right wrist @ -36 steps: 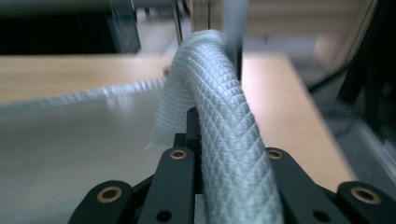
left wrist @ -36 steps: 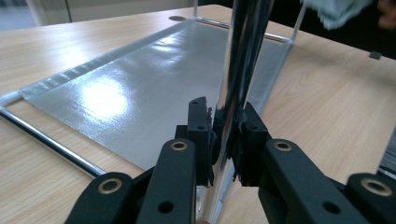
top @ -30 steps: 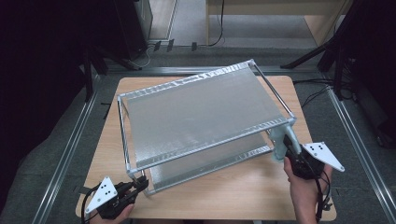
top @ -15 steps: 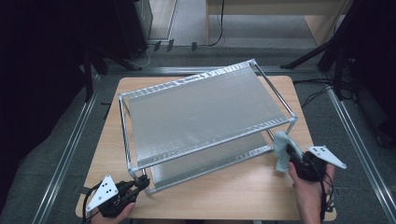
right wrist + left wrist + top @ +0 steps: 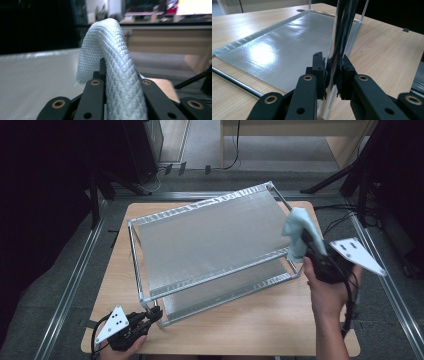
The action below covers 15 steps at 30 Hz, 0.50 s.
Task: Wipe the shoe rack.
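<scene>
A silver two-tier metal rack (image 5: 210,240) stands at an angle on the wooden table (image 5: 250,325). My left gripper (image 5: 152,316) is at the rack's near left corner, shut on its chrome leg (image 5: 342,30); the leg stands upright between the jaws of this gripper (image 5: 333,75), beside the lower shelf (image 5: 282,50). My right gripper (image 5: 306,240) is raised at the right end of the top shelf, shut on a light blue waffle-weave cloth (image 5: 298,232). In the right gripper view the cloth (image 5: 112,50) arches over the gripper (image 5: 120,75), with the top shelf (image 5: 37,72) ahead on the left.
Metal floor rails (image 5: 70,285) run along both sides of the table. Cables (image 5: 335,217) lie on the floor at the right. A wooden desk (image 5: 300,135) stands beyond the table. Bare tabletop shows along the near edge.
My right gripper has lifted the cloth from beside the lower shelf's right end up to the right end of the top shelf. The left gripper has stayed on the leg.
</scene>
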{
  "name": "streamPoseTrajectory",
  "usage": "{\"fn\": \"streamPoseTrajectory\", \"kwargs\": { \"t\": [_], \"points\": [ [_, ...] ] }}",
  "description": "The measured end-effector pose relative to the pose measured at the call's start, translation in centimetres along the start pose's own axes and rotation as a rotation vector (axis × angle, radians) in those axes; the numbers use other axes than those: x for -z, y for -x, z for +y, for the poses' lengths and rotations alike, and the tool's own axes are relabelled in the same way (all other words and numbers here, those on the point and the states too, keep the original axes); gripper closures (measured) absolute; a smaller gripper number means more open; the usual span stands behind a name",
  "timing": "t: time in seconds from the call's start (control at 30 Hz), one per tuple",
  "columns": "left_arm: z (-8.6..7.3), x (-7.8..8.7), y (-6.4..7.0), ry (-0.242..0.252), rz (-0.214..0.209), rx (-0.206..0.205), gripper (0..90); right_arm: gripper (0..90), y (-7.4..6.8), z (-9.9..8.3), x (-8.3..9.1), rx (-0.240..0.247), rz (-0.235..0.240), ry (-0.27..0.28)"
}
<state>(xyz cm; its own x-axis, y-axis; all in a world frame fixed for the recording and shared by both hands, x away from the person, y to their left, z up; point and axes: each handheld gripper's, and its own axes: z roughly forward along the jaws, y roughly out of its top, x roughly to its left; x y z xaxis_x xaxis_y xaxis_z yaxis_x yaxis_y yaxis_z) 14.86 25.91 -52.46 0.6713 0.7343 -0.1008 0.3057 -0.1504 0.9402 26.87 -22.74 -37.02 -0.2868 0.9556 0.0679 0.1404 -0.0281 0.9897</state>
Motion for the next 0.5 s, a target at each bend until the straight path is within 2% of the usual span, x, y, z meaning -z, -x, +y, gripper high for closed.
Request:
{"fn": "streamPoseTrajectory", "kwargs": {
  "t": [0.03,0.07,0.1,0.17,0.2,0.23,0.3,0.37,0.47,0.5],
  "points": [
    [0.0,0.0,0.0,0.0,0.002,0.004,79.5,76.3,-0.4,0.0,-1.1,0.009,0.021,-0.06],
    [0.0,0.0,0.0,0.0,0.002,0.004,79.5,76.3,-0.4,0.0,-1.1,0.009,0.021,-0.06],
    [0.0,0.0,0.0,-0.001,0.003,0.001,79.5,52.8,-1.2,-0.3,-3.0,0.027,0.036,-0.19],
    [0.0,0.0,0.0,0.001,-0.003,0.008,79.4,49.6,-2.0,-0.4,-3.1,0.053,0.048,-0.173],
    [0.0,0.0,-0.1,0.002,-0.009,0.012,79.4,53.8,-2.3,-0.4,-3.0,0.06,0.044,-0.169],
    [-0.1,0.0,-0.1,0.005,-0.013,0.016,79.3,62.1,-2.4,-0.5,-2.9,0.066,0.033,-0.165],
    [-0.1,0.0,-0.2,0.007,-0.02,0.024,79.1,77.9,-2.0,-1.1,-3.3,0.044,0.026,-0.197],
    [-0.1,-0.1,-0.1,0.007,-0.02,0.029,79.0,82.3,-1.8,-1.6,-3.4,0.007,0.045,-0.202],
    [-0.1,-0.2,0.3,0.013,-0.023,0.04,78.9,82.9,-2.8,-2.5,-3.2,0.028,0.083,-0.198],
    [-0.1,-0.3,0.4,0.013,-0.02,0.046,78.8,82.9,-3.3,-2.8,-3.1,0.022,0.103,-0.195]
  ]
}}
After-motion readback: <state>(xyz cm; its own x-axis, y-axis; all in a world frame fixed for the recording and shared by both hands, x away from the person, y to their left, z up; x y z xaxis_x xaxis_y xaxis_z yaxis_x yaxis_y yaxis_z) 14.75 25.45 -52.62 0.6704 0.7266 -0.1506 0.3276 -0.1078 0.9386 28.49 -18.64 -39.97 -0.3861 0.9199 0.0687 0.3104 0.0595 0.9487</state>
